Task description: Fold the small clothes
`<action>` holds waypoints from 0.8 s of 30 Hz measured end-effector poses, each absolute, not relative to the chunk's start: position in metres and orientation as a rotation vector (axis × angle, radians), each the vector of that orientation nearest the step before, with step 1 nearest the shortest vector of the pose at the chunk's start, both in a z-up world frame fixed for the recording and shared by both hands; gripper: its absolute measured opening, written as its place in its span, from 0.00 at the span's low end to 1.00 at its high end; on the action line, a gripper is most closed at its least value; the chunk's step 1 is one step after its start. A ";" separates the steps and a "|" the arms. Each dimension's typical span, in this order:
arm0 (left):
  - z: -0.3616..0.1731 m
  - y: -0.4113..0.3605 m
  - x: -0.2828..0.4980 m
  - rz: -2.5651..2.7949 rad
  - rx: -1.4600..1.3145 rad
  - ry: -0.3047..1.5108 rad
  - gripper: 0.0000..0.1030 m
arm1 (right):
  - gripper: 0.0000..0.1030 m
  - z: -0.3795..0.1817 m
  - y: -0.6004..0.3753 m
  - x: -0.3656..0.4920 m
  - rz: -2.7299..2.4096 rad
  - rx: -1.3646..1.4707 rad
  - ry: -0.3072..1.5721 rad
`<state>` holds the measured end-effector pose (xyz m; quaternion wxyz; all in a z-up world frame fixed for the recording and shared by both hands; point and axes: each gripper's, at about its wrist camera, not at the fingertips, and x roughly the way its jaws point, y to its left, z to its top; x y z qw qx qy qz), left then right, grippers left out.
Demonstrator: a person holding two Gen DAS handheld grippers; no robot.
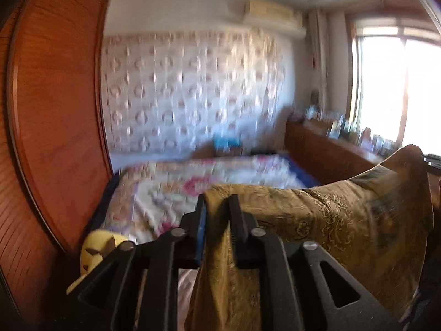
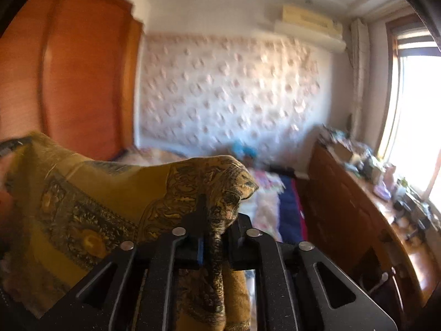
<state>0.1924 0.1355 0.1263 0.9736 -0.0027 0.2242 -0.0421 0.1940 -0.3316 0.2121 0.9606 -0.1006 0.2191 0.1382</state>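
A mustard-yellow cloth with dark paisley print [image 1: 330,220] hangs in the air, stretched between both grippers above the bed. My left gripper [image 1: 217,201] is shut on one upper corner of the cloth, which drapes down between the fingers. My right gripper [image 2: 217,207] is shut on the other corner of the cloth [image 2: 91,207]; the fabric bunches over its fingertips and spreads to the left. In the left wrist view the cloth's far corner rises at the right edge, where a bit of the right gripper [image 1: 432,162] shows.
A bed with a floral quilt [image 1: 193,184] lies below and ahead. A tall wooden wardrobe [image 1: 55,110] stands at the left. A low wooden cabinet [image 2: 358,207] with clutter runs under the bright window at the right. A yellow plush toy [image 1: 96,248] sits near the bed's left corner.
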 end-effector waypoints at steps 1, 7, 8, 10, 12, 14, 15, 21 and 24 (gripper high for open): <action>0.110 0.137 0.201 -0.072 0.000 0.493 0.14 | 0.41 0.189 -0.329 0.215 0.228 -0.208 0.488; 0.034 0.130 0.193 -0.104 0.007 0.656 0.27 | 0.59 0.079 -0.337 0.255 0.210 -0.160 0.683; 0.026 0.127 0.189 -0.114 0.011 0.676 0.30 | 0.59 0.067 -0.339 0.254 0.227 -0.160 0.706; 0.019 0.119 0.181 -0.127 0.018 0.692 0.33 | 0.59 0.048 -0.341 0.246 0.254 -0.153 0.738; 0.011 0.112 0.169 -0.141 0.019 0.700 0.35 | 0.59 0.037 -0.341 0.238 0.279 -0.135 0.756; 0.007 0.107 0.161 -0.153 0.007 0.704 0.36 | 0.59 0.029 -0.344 0.230 0.300 -0.120 0.763; 0.004 0.106 0.157 -0.159 0.000 0.705 0.36 | 0.59 0.022 -0.346 0.225 0.314 -0.105 0.772; -0.018 0.100 0.134 -0.197 -0.032 0.747 0.39 | 0.59 -0.010 -0.361 0.209 0.318 -0.062 0.839; -0.029 0.102 0.129 -0.195 -0.035 0.770 0.40 | 0.59 -0.027 -0.371 0.204 0.303 -0.047 0.879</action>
